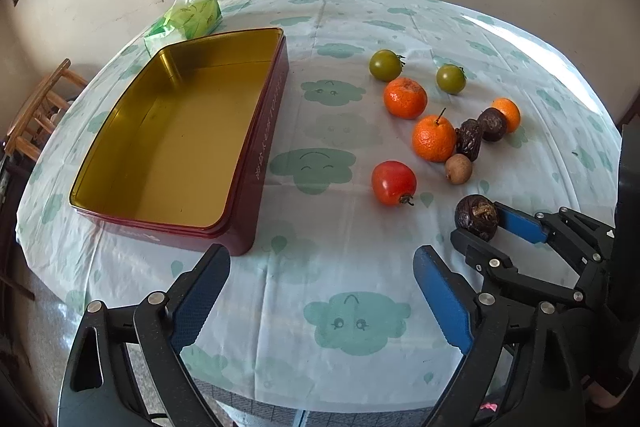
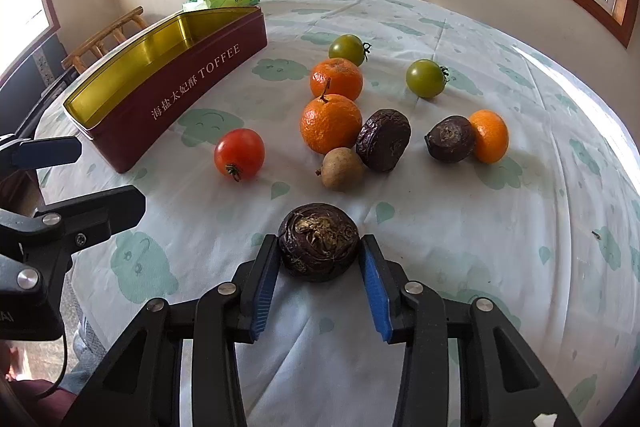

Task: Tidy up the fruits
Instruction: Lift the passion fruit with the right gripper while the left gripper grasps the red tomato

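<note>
From the left wrist, the left gripper [image 1: 320,291] stood wide open, empty, beside the long maroon toffee tin [image 1: 180,143], which ran away toward the wall. From the right wrist, the right gripper [image 2: 320,247] pinched a wrinkled dark purple passion fruit [image 2: 318,241], its stem scar facing the camera.

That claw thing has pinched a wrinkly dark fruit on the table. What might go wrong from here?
1. The right hand-held gripper pinches the wrinkled dark fruit only at its fingertips, so the round fruit might slip out when lifted.
2. The fruit looks shrivelled, so a hard squeeze may dent it.
3. The toffee tin lies beyond the red tomato; a low carry might knock the tomato rolling across the tablecloth.
</note>
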Tool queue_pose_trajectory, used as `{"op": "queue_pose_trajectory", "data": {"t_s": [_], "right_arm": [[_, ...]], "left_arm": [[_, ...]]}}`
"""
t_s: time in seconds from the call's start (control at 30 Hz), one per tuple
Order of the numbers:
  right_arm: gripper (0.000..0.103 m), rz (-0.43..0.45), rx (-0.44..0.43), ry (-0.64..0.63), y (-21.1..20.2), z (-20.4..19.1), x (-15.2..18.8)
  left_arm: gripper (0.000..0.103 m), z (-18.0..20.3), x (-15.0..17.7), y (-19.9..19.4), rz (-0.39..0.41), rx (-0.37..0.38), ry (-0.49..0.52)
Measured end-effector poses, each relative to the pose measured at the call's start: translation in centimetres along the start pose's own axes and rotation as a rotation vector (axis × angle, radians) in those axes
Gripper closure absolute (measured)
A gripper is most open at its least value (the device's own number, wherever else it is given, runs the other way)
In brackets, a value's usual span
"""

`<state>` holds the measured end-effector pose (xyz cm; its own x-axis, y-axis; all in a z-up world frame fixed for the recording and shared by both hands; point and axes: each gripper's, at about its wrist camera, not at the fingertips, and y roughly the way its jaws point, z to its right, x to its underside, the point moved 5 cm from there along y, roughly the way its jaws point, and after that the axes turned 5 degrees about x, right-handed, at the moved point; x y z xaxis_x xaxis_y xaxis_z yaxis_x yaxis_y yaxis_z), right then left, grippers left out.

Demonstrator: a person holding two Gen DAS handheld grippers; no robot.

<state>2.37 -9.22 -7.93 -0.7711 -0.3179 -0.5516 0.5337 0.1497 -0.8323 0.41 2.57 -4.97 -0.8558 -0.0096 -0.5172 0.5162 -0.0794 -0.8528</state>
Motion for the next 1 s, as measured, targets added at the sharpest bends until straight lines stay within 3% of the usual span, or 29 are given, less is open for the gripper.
{"op": "queue_pose_trajectory", "data": {"t_s": [0.17,0.43,0.6,0.83,1.0], "right_arm": [[0.067,0.012,0.035,0.025,-0.2,1.4,-0.1],[0.067,0.032,0.181,0.197,0.0,10.3,-0.8],[0.067,0.033,0.23,0.266,0.9,14.1,-0.8],[0.067,0.052,0.235,0.285,1.6,14.8,-1.0],[0.066,0.055,0.225,0.291,1.7,14.9,-0.8]], "left_arm": [[0.011,0.6,-0.4,0.1,-0.005,0.012,0.012],[0.024,1.9,-1.4,0.8,-0.038,0.06,0.012],[0.029,3.0,-2.6,1.8,-0.061,0.101,0.004],[0.053,3.8,-4.1,4.8,-0.126,0.141,-0.013],[0.055,3.8,-4.4,6.4,-0.161,0.123,-0.021]]}}
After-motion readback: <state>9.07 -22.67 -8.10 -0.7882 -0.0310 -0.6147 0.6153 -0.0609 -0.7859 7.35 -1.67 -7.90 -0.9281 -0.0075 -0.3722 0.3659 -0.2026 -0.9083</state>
